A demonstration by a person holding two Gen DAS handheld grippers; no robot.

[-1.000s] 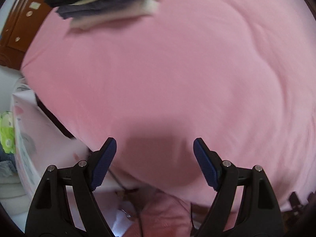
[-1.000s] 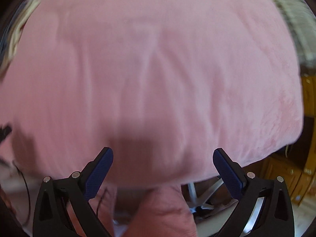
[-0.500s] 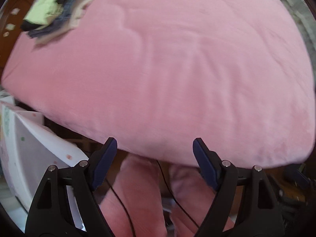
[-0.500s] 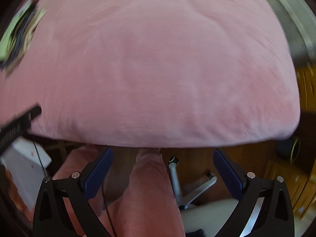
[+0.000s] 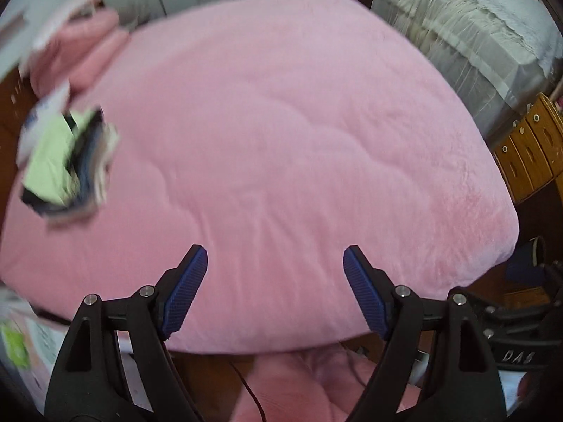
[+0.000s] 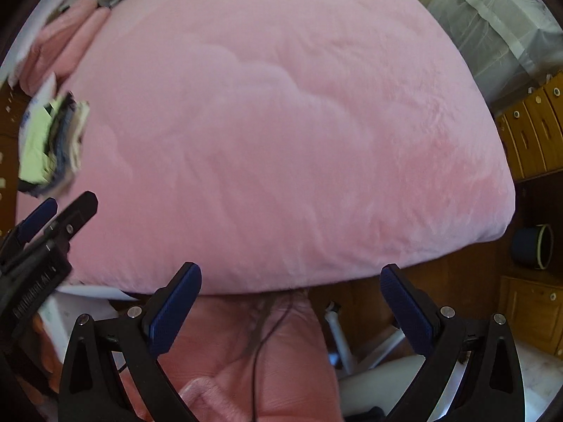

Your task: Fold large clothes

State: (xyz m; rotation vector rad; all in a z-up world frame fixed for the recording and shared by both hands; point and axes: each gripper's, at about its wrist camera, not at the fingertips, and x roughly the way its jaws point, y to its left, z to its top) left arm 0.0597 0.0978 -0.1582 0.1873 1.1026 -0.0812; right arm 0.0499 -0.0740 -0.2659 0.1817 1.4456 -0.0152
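Left hand-held gripper [image 5: 275,263] and right hand-held gripper [image 6: 291,276] agape, empty; lettering illegible.

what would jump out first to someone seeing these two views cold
A big pink plush blanket fills the middle of both views, spread over the bed. A stack of folded clothes with a pale green piece on top sits at its left edge. Both hand-held grippers, left and right, hang open and empty above the near edge.
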